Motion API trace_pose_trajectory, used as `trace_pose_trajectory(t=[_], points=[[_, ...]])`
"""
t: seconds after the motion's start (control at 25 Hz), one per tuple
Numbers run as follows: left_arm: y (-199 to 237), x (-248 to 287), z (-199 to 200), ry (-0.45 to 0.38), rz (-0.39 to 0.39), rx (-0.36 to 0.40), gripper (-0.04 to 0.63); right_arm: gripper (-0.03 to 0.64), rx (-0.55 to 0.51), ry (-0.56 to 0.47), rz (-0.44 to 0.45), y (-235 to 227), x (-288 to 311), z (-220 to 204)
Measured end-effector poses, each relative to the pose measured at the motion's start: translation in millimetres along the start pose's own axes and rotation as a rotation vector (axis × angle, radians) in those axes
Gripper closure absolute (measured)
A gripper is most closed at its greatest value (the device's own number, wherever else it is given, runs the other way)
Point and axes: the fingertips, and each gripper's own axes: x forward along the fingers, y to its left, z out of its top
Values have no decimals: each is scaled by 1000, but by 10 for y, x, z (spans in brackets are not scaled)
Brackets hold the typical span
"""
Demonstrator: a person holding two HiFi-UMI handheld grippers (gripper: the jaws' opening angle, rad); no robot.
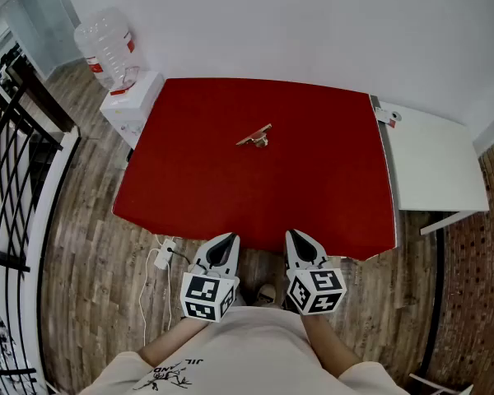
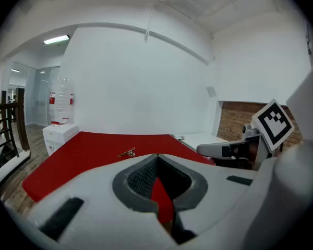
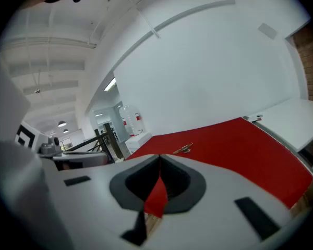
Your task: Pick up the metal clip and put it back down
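Head view, arms: the person is holding the left gripper (image 1: 229, 239) and the right gripper (image 1: 293, 235) low and close to the body, side by side and slightly apart, tips pointing forward at the near edge of the red table (image 1: 313, 188).
Head view, jaws: both pairs are tapering to a closed point, with nothing in them.
Head view, clip: the metal clip (image 1: 256, 137) is lying on the cloth around the middle of the table, toward the far side and well apart from both grippers.
Head view only: a wooden floor (image 1: 90, 245) with a white cable (image 1: 158, 262) is showing, and a white side table (image 1: 432, 159) is butting against the red table's right edge.
Left gripper view, jaws: they are meeting at the tip, closed on nothing, with the clip lying beyond and a little left of them.
Left gripper view only: a brick wall (image 2: 235, 119) is showing at the right, and the right gripper's marker cube (image 2: 274, 124) is facing the camera.
Right gripper view, jaws: they are pressing together, empty, with the clip ahead and slightly right.
Right gripper view only: a dark railing (image 3: 101, 139) and a water dispenser (image 3: 130, 126) are standing off the table's left.
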Motion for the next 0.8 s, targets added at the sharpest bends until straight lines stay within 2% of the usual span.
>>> trace_pose_trajectory(t=[0.24,0.44,0.8], points=[[109,157,13,-2,-2,-7,591,611,12,-3,-26,-191,159,60],[342,488,54,2,-21,-23,591,611,12,-2,-51,-294,487,144],[962,1408,612,-26,-105,17,591,611,8,-30,-135,-564,1344,661]])
